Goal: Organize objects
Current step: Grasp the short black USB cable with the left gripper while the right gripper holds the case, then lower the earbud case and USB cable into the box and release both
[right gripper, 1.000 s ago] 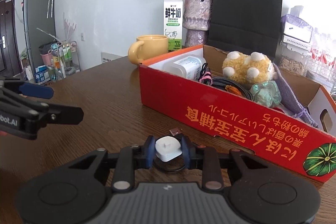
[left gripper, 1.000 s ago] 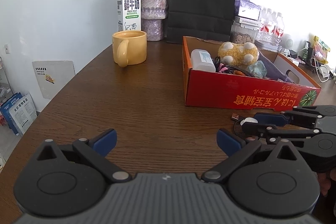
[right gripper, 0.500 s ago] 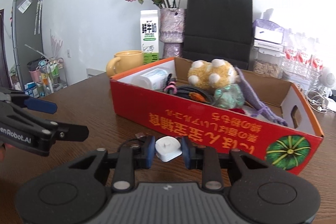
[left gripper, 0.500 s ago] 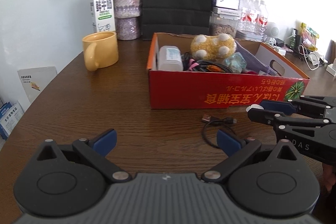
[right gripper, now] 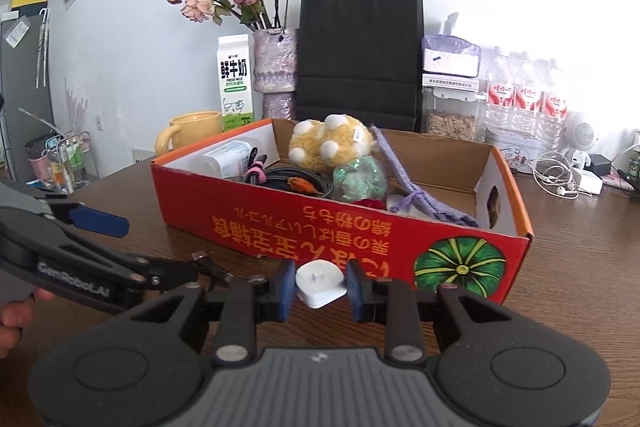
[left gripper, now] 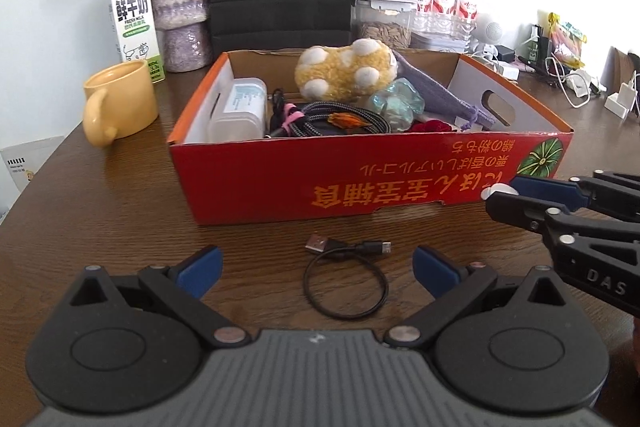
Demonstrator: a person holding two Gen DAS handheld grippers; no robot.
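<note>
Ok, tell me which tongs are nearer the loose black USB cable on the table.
Left. The left tongs sit open right over the USB cable, its loop between their tips. The right tongs hold a white plug off to the side.

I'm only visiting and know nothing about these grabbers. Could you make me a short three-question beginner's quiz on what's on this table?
1. True or false: the small white plastic charger plug is clamped in the right gripper.
2. Where does the short black USB cable lie? A) inside the red cardboard box; B) on the brown wooden table in front of that box; C) in the yellow ceramic mug.
3. Fill in: the left gripper is open and holds ____.

Key: 1 true; 2 B; 3 nothing.
</note>
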